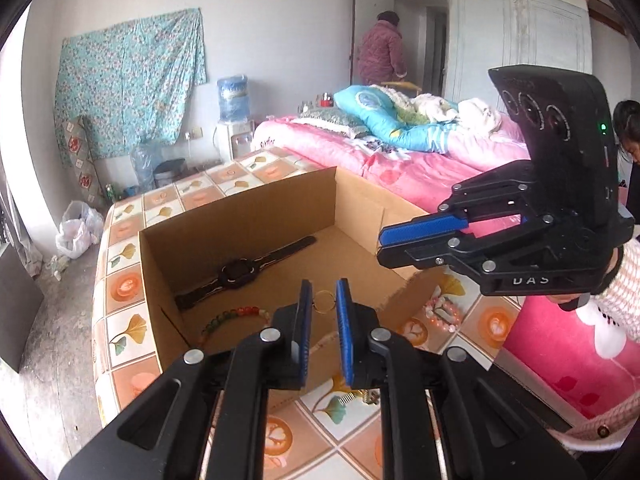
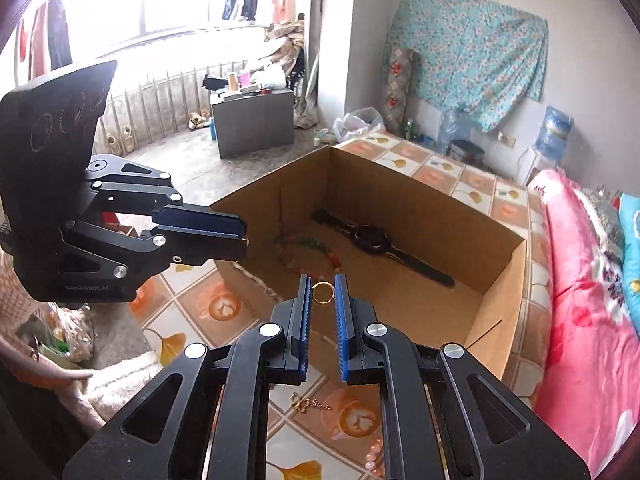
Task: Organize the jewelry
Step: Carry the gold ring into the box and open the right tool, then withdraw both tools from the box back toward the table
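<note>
I have 2 rings in hand. In the left wrist view my left hand-held gripper (image 1: 324, 304) sits at bottom centre, its blue pads drawn in on a gold ring (image 1: 324, 302) at the very tips. In the right wrist view the right hand-held gripper (image 2: 322, 294) pinches a second gold ring (image 2: 322, 293) the same way. Seen side-on in each other's view, both sets of jaws look nearly pressed together, which fits so thin a thing.

The cardboard box (image 1: 240, 216) fills the middle of both frames and stands on the tiled counter (image 1: 128, 284). A black watch (image 1: 236, 272) and a green and red bead bracelet (image 1: 232, 316) already lie on its floor. A pink bracelet (image 1: 442, 312) waits on the counter at lower right.

I judge the step to be dropping the rings in. I would go 1 at a time:

1. Carry the tips past the box's near wall, over bare cardboard between watch and beads.
2. Dip low before spreading the pads, since a ring released high will likely bounce or roll.
3. Open slowly, because the hold is only at the fingertips.

I would keep the other hand-held gripper outside the walls so the 2 do not knock together.
</note>
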`<state>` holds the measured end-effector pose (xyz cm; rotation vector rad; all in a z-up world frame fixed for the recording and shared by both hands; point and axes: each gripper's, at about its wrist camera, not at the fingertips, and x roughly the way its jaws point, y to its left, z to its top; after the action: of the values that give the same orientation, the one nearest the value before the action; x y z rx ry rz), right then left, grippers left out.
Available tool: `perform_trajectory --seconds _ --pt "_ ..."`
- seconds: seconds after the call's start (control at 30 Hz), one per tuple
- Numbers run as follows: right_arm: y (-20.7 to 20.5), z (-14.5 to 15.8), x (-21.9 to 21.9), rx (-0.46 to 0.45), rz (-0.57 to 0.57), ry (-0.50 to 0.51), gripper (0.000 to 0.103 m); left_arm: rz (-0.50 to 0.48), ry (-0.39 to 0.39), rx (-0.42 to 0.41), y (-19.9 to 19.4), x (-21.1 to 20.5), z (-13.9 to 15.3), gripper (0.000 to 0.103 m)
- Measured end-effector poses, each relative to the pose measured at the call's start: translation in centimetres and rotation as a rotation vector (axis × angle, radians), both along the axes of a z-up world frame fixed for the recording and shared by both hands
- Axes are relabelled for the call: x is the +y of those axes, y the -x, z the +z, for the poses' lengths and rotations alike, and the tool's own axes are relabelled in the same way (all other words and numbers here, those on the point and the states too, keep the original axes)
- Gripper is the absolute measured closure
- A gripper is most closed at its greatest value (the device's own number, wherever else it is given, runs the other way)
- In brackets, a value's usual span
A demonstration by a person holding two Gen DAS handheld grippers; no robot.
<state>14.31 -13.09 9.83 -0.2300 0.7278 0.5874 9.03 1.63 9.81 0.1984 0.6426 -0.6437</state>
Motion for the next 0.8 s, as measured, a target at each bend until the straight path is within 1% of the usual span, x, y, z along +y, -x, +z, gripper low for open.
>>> perform_trajectory --seconds 0.07,0.13,0.17,0.27,0.37,0.4,0.43,0.47,0.57,0.7,0.8 --pt "-2.5 -0.4 -0.3 0.080 -0.036 0.000 0.093 0.004 -0.008 0.101 -3.1 -0.8 0.0 0.091" --pt "-4.6 -1.1 -0.4 0.136 -0.084 0.018 0.093 0.015 -0.010 0.211 -6.5 -1.7 -0.7 0.091" --pt "-5.6 -1.6 -0.2 0.163 -0.096 0.024 0.093 0.028 -0.025 0.252 -8.0 -2.1 -1.1 0.091" --pt "-7.3 -3.0 -0.2 0.223 -0.135 0.030 0.093 0.045 -0.077 0.304 -10.9 -3.1 -2.1 0.091" --pt "-8.5 -3.9 -0.7 0.257 -0.163 0.015 0.092 0.052 -0.094 0.377 -13.2 -3.8 -3.1 0.090" --pt "-8.7 -3.9 -0.9 0.259 -0.168 0.007 0.092 0.062 -0.100 0.399 -13.9 -4.0 -3.3 0.087" --pt "-8.9 -4.0 -1.0 0.257 -0.170 -0.001 0.091 0.071 -0.100 0.416 -14.2 -4.0 -3.5 0.080" --pt "-8.8 -3.9 -1.2 0.251 -0.171 -0.006 0.089 0.076 -0.095 0.425 -14.5 -4.0 -3.6 0.073" --pt "-8.6 -3.4 -1.8 0.237 -0.180 -0.022 0.087 0.080 -0.073 0.428 -15.0 -3.9 -3.6 0.065" --pt "-8.4 -3.0 -2.3 0.223 -0.196 -0.036 0.087 0.089 -0.059 0.411 -15.1 -3.8 -3.3 0.064" --pt "-7.6 -2.1 -2.8 0.197 -0.207 -0.061 0.087 0.093 -0.028 0.380 -14.5 -3.3 -2.5 0.064"
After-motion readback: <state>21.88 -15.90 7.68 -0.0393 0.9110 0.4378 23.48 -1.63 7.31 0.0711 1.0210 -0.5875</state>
